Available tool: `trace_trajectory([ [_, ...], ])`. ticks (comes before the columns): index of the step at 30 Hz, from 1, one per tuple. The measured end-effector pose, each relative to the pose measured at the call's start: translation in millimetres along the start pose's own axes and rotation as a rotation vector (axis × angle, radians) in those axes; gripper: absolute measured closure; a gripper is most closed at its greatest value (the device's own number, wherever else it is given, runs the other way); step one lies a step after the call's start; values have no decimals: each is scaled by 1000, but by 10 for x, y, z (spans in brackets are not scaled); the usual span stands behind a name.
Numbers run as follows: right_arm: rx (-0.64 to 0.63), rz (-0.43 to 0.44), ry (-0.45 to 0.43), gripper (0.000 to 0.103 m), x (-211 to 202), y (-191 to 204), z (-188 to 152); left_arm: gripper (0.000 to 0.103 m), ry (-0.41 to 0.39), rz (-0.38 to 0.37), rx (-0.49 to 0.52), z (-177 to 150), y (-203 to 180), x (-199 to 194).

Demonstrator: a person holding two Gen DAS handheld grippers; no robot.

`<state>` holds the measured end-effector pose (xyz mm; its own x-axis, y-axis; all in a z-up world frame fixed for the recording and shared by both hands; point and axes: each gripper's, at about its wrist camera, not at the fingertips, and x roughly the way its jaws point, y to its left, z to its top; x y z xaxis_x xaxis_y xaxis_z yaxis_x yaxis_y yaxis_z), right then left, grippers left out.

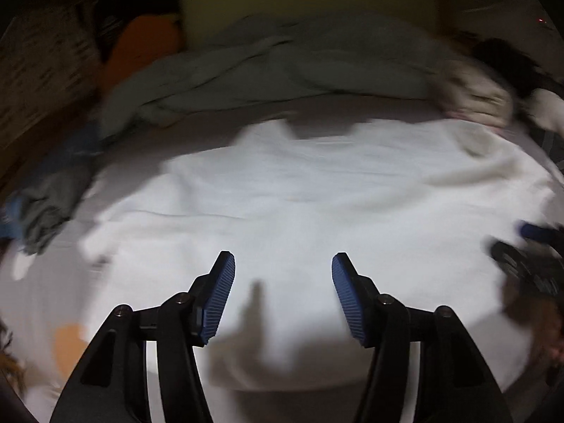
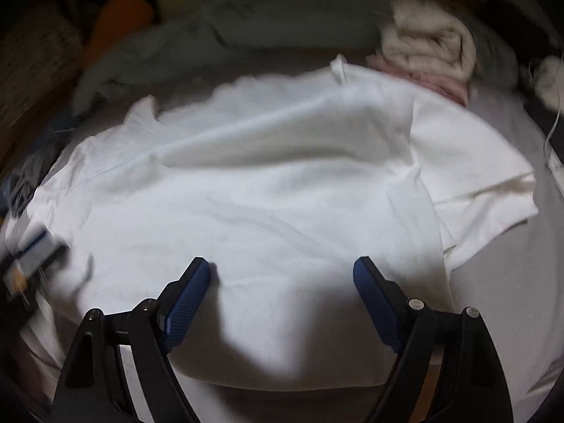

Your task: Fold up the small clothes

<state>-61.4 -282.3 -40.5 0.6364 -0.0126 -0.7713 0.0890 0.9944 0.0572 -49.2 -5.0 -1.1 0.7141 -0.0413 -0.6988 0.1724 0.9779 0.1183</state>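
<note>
A white t-shirt (image 1: pixel 299 190) lies spread flat on the bed, seen also in the right wrist view (image 2: pixel 268 183), with one short sleeve (image 2: pixel 483 179) stretched out to the right. My left gripper (image 1: pixel 283 264) is open and empty, just above the shirt's near part. My right gripper (image 2: pixel 282 268) is open and empty over the shirt's near hem; it also shows blurred at the right edge of the left wrist view (image 1: pixel 528 246). The left gripper shows blurred at the left edge of the right wrist view (image 2: pixel 31 257).
A grey-green blanket (image 1: pixel 268 67) lies bunched along the far side. A folded cream garment (image 2: pixel 430 46) sits on a pink one (image 2: pixel 444 84) at the far right. Grey and blue clothes (image 1: pixel 46 197) lie at the left. An orange cushion (image 1: pixel 141 46) is at the far left.
</note>
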Motion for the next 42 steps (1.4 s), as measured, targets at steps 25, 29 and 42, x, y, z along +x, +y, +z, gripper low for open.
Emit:
trace_trajectory([
  [25, -36, -26, -35, 17, 15, 42, -34, 99, 74, -161, -441, 360, 1858, 763],
  [29, -33, -31, -40, 17, 13, 40, -41, 96, 104, -88, -415, 244, 1777, 1022],
  [42, -14, 147, 7, 26, 35, 192, 612, 68, 45, -220, -159, 271, 639, 476],
])
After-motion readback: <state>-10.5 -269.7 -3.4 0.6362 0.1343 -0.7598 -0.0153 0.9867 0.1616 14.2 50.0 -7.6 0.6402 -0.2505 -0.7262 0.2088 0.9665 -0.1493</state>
